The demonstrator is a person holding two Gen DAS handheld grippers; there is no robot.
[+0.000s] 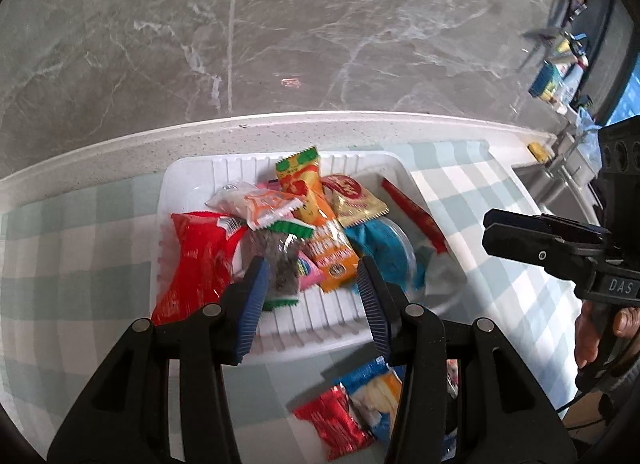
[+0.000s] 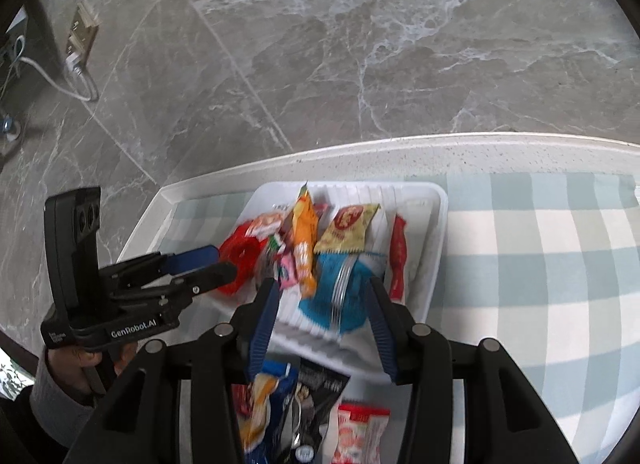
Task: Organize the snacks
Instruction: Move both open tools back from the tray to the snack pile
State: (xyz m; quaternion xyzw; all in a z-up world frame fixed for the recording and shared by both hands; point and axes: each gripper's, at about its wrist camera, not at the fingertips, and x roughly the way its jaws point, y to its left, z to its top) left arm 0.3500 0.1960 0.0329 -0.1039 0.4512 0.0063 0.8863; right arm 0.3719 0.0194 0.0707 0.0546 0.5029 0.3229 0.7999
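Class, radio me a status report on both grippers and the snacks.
Left gripper open, empty. Right gripper open, empty. White tray piled with snacks; loose packets outside it. Nothing blocking.

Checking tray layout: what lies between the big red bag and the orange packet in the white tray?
In the left wrist view, a dark packet with green ends and a pink packet lie between the red bag and the orange packet.

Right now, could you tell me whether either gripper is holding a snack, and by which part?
Nothing is held: the left gripper and right gripper hang open over the tray.
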